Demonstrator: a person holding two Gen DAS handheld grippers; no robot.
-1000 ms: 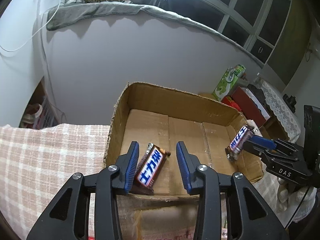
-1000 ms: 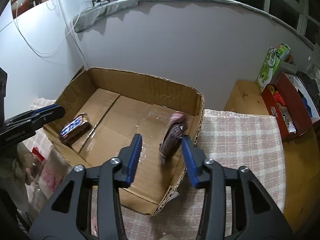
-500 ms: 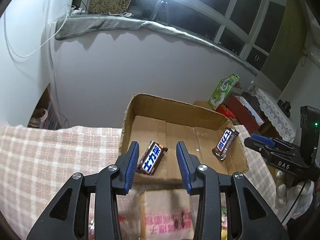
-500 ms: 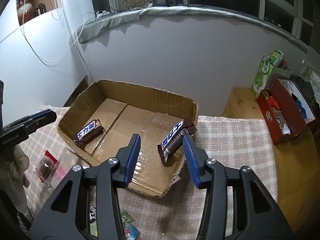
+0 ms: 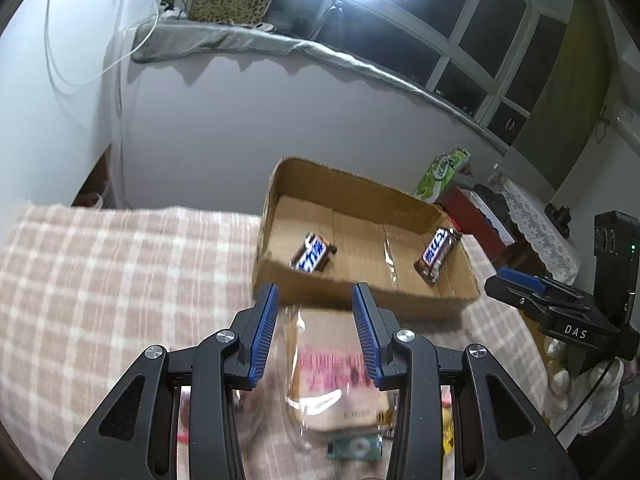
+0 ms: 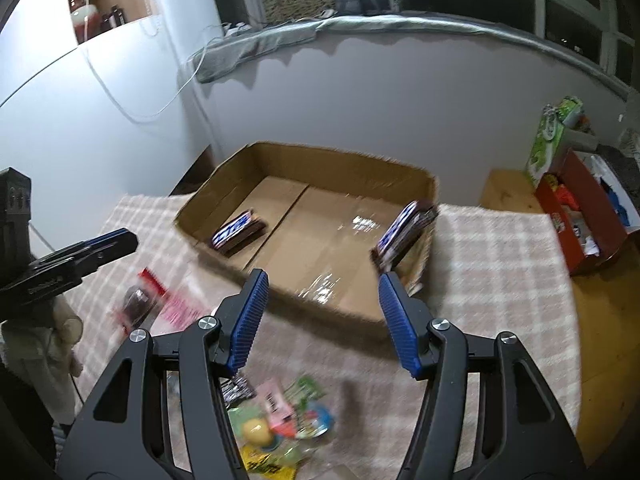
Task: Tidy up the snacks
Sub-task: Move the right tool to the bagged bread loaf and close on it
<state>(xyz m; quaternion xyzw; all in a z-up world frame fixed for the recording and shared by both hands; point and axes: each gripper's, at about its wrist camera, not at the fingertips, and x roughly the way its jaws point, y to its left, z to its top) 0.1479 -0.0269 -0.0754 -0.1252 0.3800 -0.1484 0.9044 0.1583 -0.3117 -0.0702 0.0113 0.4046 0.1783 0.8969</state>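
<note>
An open cardboard box (image 5: 360, 196) (image 6: 320, 160) sits on the checked cloth. Two brown chocolate bars with blue-and-white labels are inside. One bar (image 5: 313, 258) (image 6: 238, 232) lies flat near the left wall. The other bar (image 5: 436, 254) (image 6: 404, 232) leans against the right wall. My left gripper (image 5: 316, 300) is open and empty, just short of the box's near wall and above a clear bag with pink print (image 5: 336, 368). My right gripper (image 6: 322, 284) (image 5: 520, 284) is empty, its jaws opening, also in front of the box. The left gripper's tip (image 6: 116, 240) shows at the right wrist view's left edge.
Loose snack packets (image 6: 280, 412) lie on the cloth under my right gripper, and a red-and-pink packet (image 6: 156, 300) lies to the left. A red box of goods (image 6: 580, 216) and a green carton (image 6: 548, 140) stand on a wooden table at the right. A wall rises behind the box.
Both grippers have drawn back and up from the box. The right gripper let go of its bar, which now leans on the right wall, and its jaws have widened.
</note>
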